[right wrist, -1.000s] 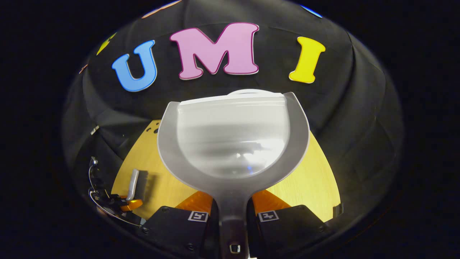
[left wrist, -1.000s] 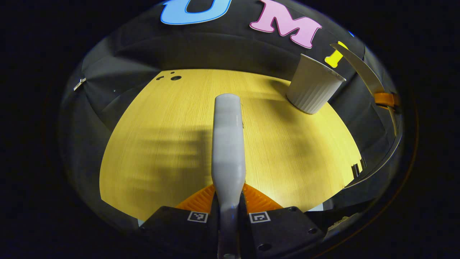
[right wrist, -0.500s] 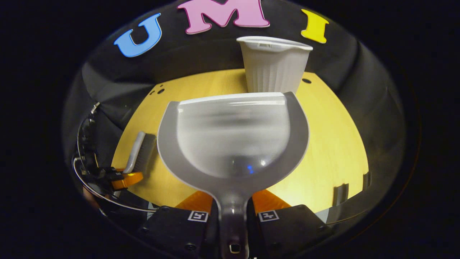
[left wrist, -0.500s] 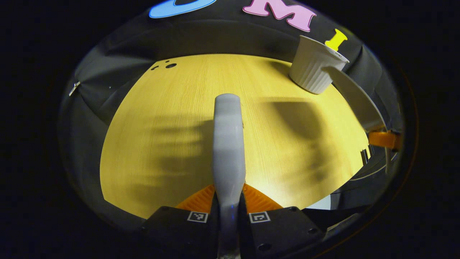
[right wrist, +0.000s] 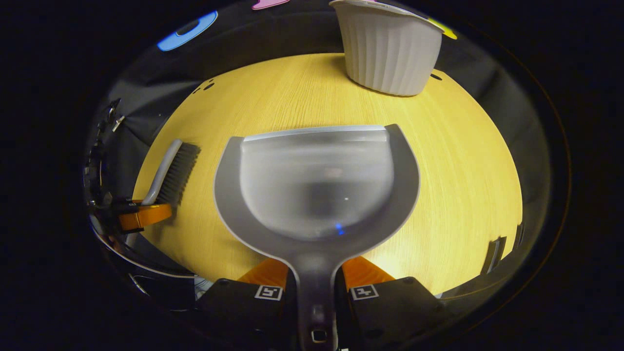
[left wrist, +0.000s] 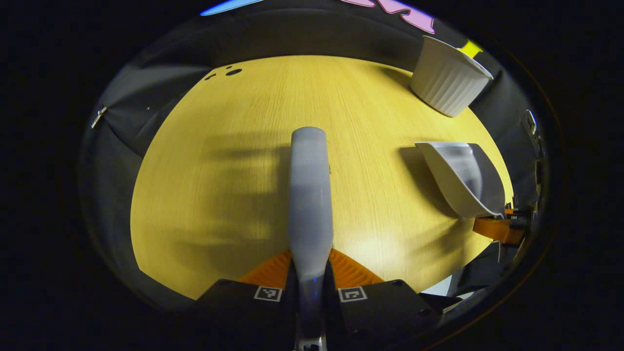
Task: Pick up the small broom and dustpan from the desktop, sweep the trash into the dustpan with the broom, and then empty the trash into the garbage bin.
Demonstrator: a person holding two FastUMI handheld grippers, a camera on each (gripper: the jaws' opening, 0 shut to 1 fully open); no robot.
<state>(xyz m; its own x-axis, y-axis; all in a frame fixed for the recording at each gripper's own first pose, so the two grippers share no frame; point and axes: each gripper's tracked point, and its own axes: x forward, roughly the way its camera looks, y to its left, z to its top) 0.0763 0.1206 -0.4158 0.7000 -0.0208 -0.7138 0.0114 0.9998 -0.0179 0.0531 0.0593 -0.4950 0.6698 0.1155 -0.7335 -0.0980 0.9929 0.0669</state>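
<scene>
My left gripper (left wrist: 310,273) is shut on the grey handle of the small broom (left wrist: 309,195), which points away over the yellow desktop (left wrist: 234,185). The right gripper view has that broom (right wrist: 173,168) at the left, dark bristles down on the wood, held by orange fingers (right wrist: 144,214). My right gripper (right wrist: 316,278) is shut on the handle of the grey dustpan (right wrist: 317,190), whose pan looks empty. In the left gripper view the dustpan (left wrist: 463,178) sits low over the desk at the right. The white ribbed garbage bin (right wrist: 387,48) stands beyond the dustpan's front lip; it also appears as the bin (left wrist: 448,78).
Small round holes (left wrist: 233,72) mark the desk's far left corner. Black cloth walls close in behind and on both sides. The near desk edge (right wrist: 477,278) runs just in front of both grippers. No loose trash is visible on the wood.
Both grippers have tipped downward toward the desk. The dustpan came down from in front of the wall to low over the wood, and the bin now stands clear beyond its lip.
</scene>
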